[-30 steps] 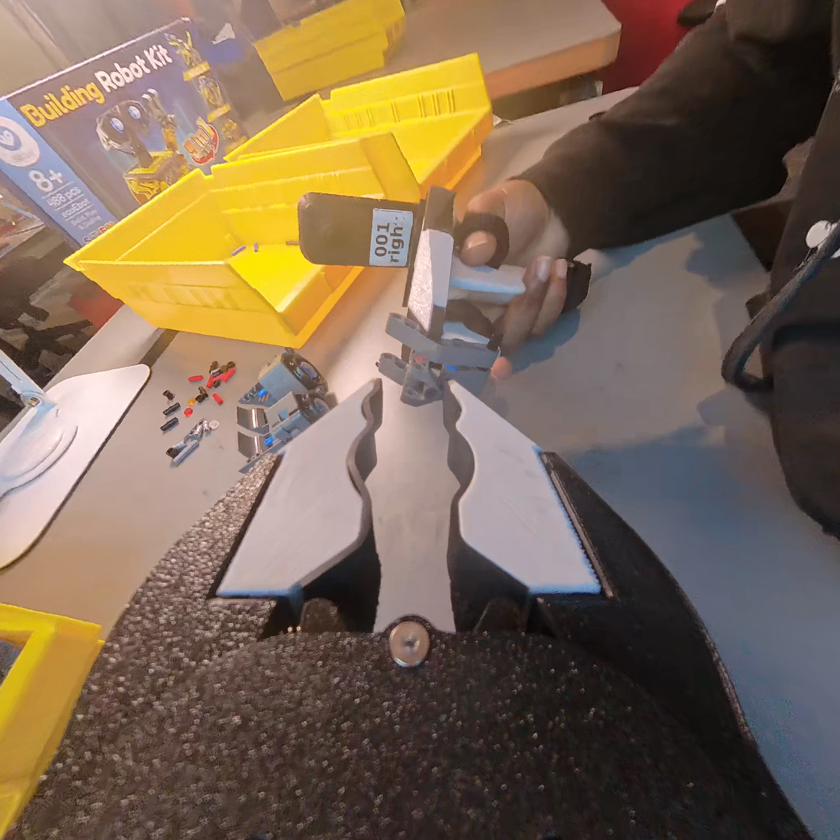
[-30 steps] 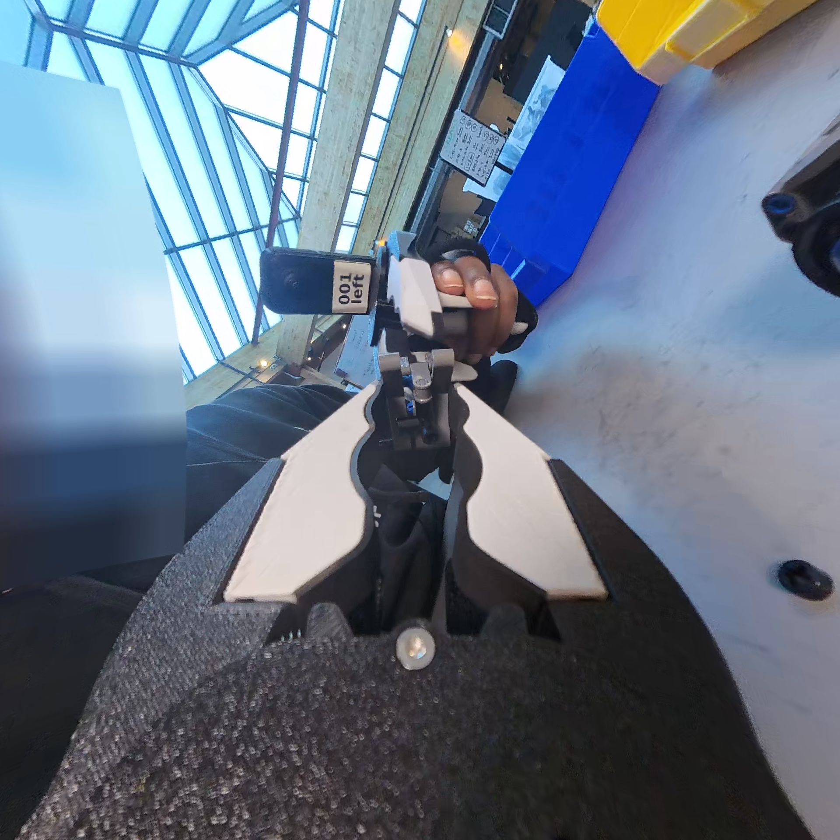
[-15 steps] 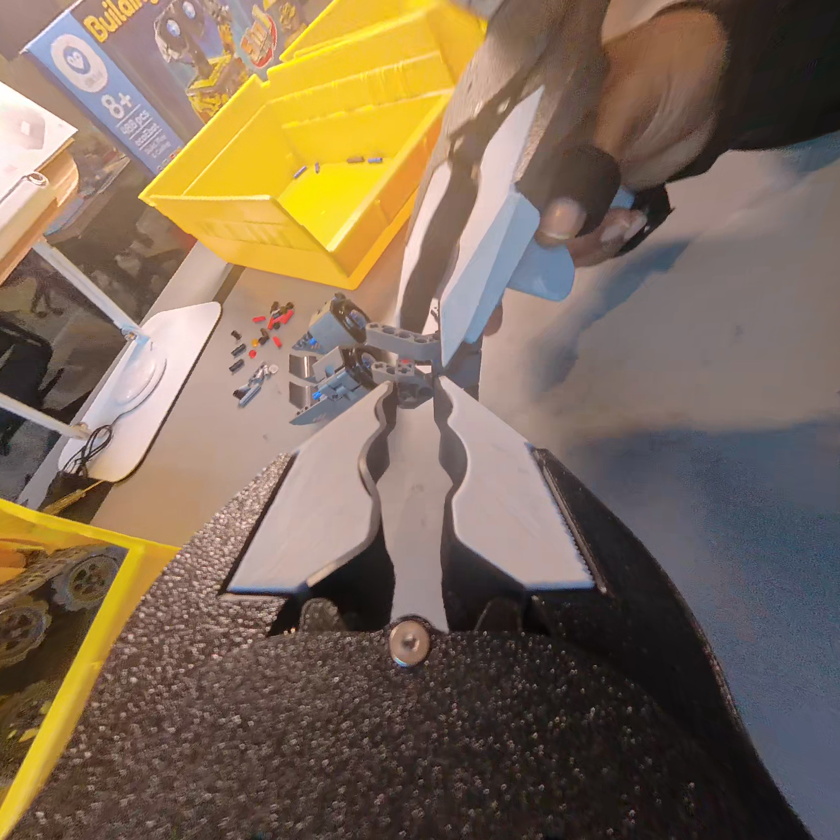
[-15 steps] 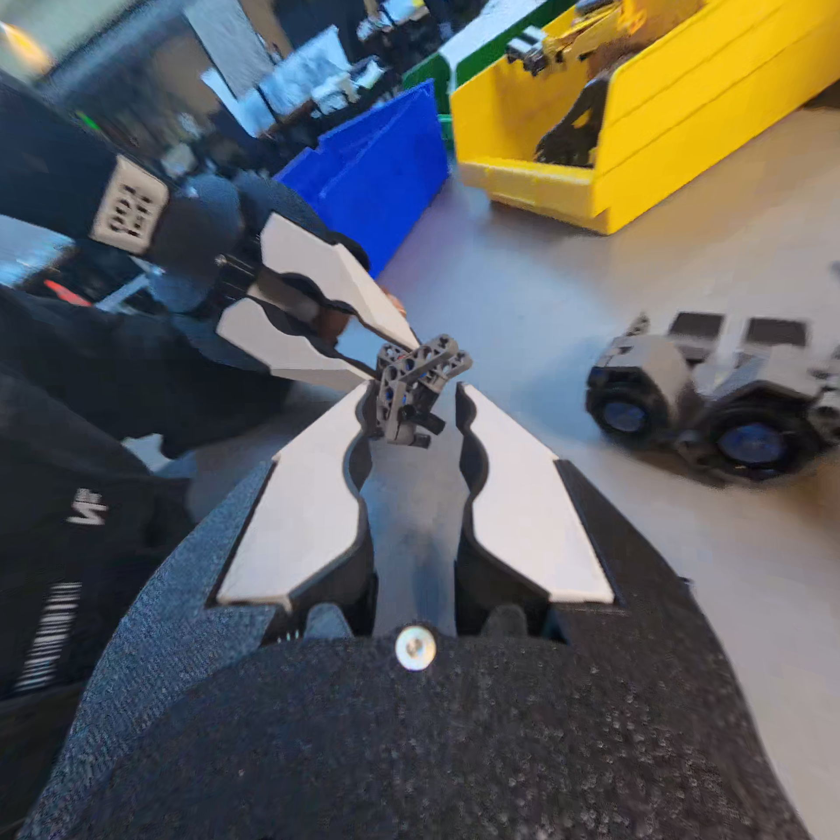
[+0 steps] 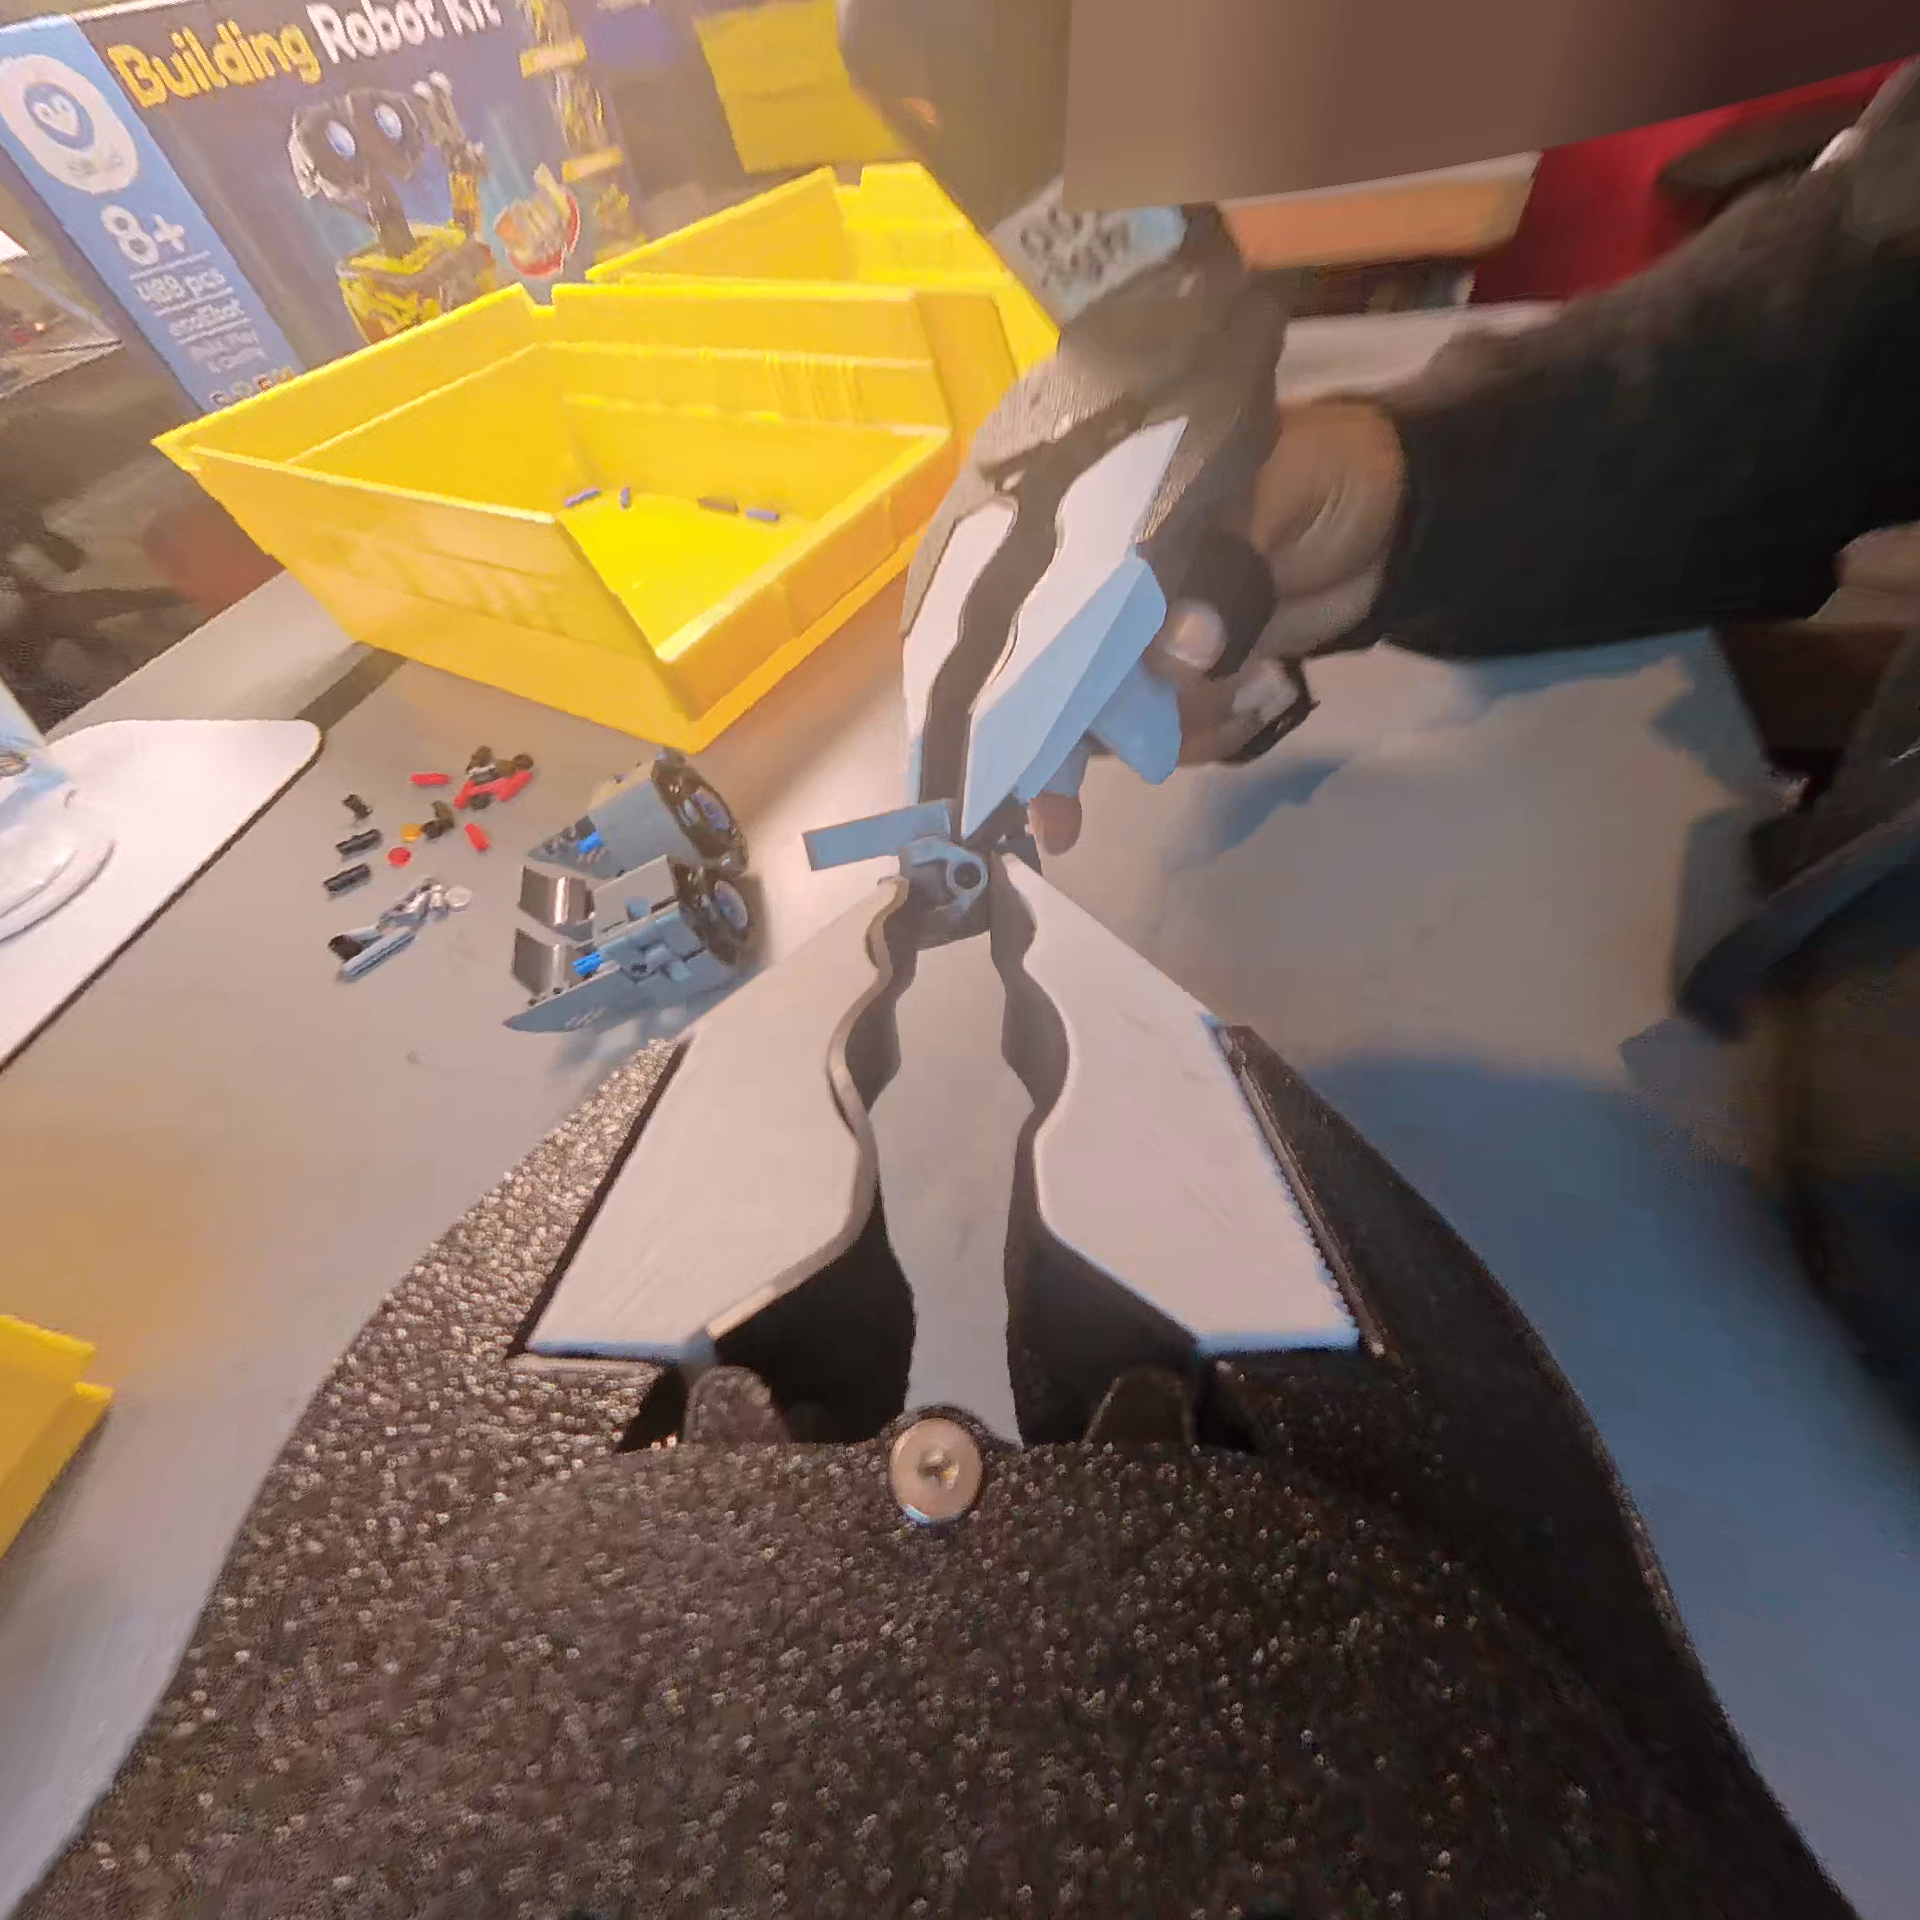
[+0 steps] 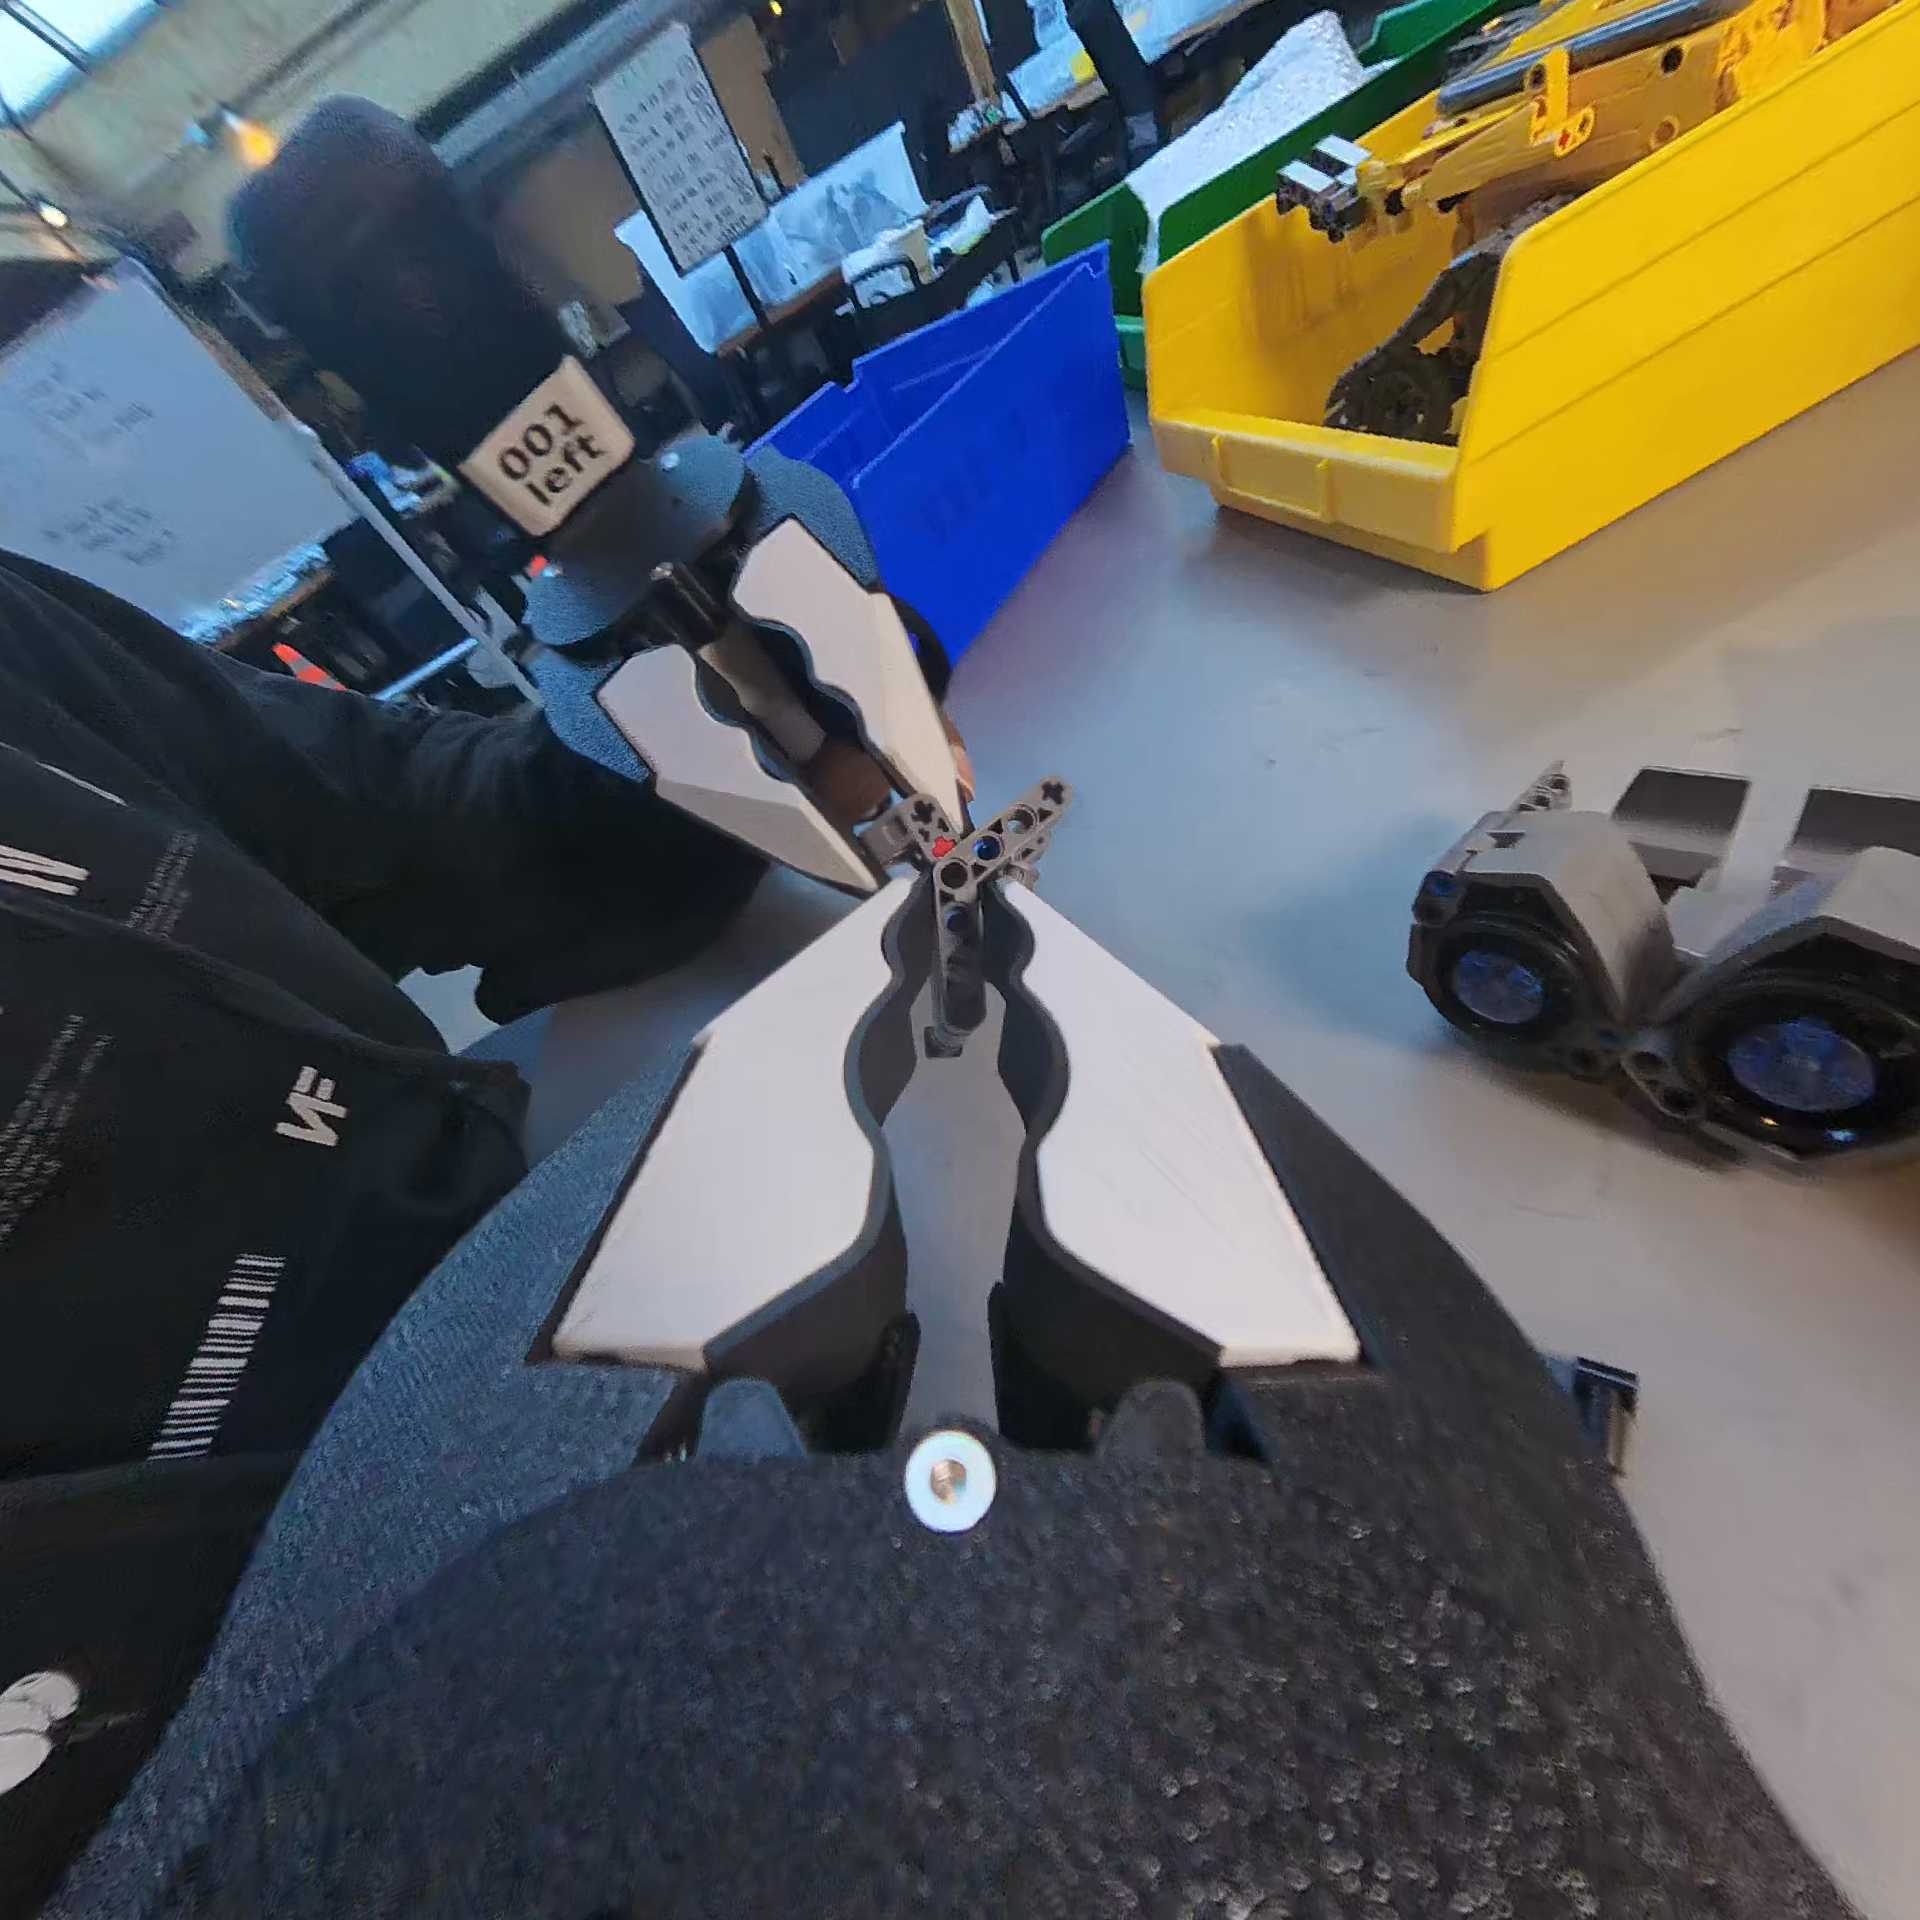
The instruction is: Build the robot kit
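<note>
My left gripper [image 5: 940,904] and right gripper [image 6: 956,914] met tip to tip above the grey table [image 5: 1455,935], each nearly closed and pinching one end of a small grey beam assembly [image 6: 971,862]. A wheeled grey module [image 6: 1662,987] lay on the table to my right gripper's right, with loose small parts [image 5: 436,821] and a yellow bin [image 5: 582,540] beyond it

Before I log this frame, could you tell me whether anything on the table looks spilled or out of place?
Yes: small red and black pins lie scattered loose on the grey table, outside the yellow bin, beside a grey wheeled assembly lying tipped on its side.
</note>
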Demonstrator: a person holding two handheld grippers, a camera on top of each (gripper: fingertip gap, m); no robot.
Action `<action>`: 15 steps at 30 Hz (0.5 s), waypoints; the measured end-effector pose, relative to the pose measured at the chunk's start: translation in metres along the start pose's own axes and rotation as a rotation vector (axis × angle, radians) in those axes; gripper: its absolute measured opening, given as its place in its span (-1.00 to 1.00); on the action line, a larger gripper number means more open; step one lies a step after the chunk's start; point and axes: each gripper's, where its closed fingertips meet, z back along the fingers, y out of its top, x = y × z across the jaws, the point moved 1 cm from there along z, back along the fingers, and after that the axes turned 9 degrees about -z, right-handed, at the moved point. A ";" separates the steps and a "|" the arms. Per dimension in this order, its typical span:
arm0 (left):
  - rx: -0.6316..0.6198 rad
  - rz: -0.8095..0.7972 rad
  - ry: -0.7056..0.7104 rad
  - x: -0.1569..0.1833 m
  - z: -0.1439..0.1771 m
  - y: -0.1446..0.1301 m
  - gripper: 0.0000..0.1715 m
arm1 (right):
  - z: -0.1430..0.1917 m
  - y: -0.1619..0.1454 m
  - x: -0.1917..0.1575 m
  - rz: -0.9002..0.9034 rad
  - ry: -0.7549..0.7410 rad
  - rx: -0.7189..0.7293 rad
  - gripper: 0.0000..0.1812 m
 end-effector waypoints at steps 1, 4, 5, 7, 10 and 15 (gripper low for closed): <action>0.040 0.031 -0.019 0.000 0.002 0.004 -0.86 | 0.000 0.001 -0.003 -0.022 0.035 0.010 -0.93; 0.121 0.077 -0.061 0.002 0.006 0.012 -0.86 | 0.002 0.003 -0.010 -0.075 0.125 0.033 -0.94; 0.155 0.094 -0.080 0.002 0.008 0.016 -0.86 | 0.002 0.004 -0.013 -0.061 0.145 0.043 -0.93; 0.213 0.122 -0.113 0.003 0.011 0.021 -0.86 | 0.003 0.008 -0.018 -0.040 0.173 0.056 -0.94; 0.195 0.152 -0.136 0.002 0.007 0.014 -0.84 | 0.004 0.007 -0.012 0.108 0.075 0.033 -0.93; 0.035 0.056 -0.022 -0.007 0.000 -0.005 -0.79 | 0.003 0.003 0.009 0.354 -0.190 -0.032 -0.93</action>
